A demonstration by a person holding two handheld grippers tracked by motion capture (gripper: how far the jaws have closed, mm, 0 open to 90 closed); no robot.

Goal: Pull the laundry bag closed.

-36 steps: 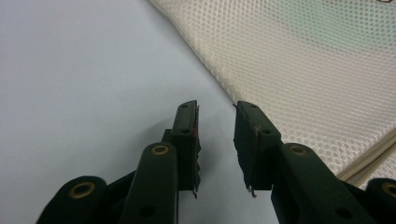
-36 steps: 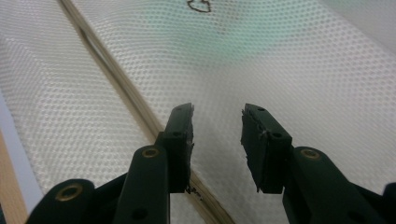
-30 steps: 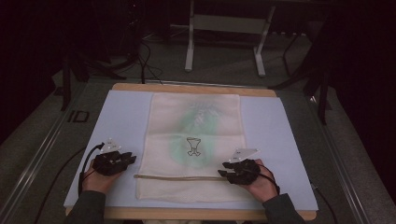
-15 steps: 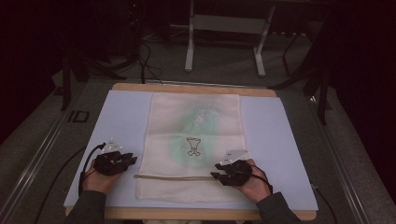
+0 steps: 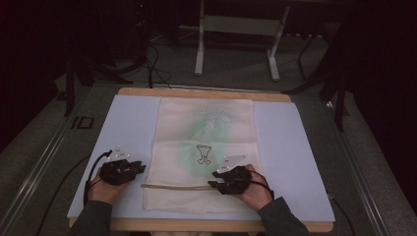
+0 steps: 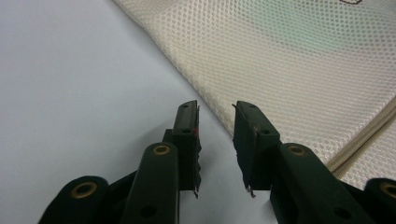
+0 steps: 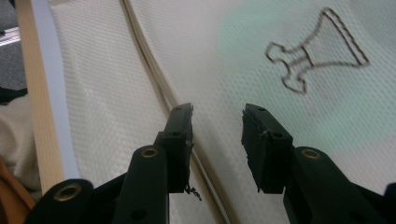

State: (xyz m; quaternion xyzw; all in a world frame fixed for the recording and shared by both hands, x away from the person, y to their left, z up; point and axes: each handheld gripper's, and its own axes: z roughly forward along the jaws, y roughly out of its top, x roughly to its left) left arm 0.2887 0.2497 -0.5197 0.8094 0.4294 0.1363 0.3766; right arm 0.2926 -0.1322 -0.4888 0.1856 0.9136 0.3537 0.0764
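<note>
A cream mesh bag (image 5: 206,147) lies flat on a pale blue mat (image 5: 295,147), with a green patch and a drawn clip (image 5: 203,154) at its middle. A tan cord (image 5: 177,187) runs across its near end. My left gripper (image 5: 140,168) rests on the mat just left of the bag's edge; its jaws (image 6: 215,106) stand open, have just closed a little, and hold nothing. My right gripper (image 5: 212,179) lies over the bag's near right part. Its open jaws (image 7: 218,109) straddle mesh (image 7: 233,70) beside the cord (image 7: 149,60), below the clip drawing (image 7: 315,53).
The mat covers a wooden table (image 5: 196,225) whose edge shows at the front and back. A metal stand (image 5: 236,29) and cables are on the dark floor beyond. Bare mat lies on both sides of the bag.
My right gripper has slid leftward across the bag's near end, toward the cord's right end. The left gripper has stayed where it was.
</note>
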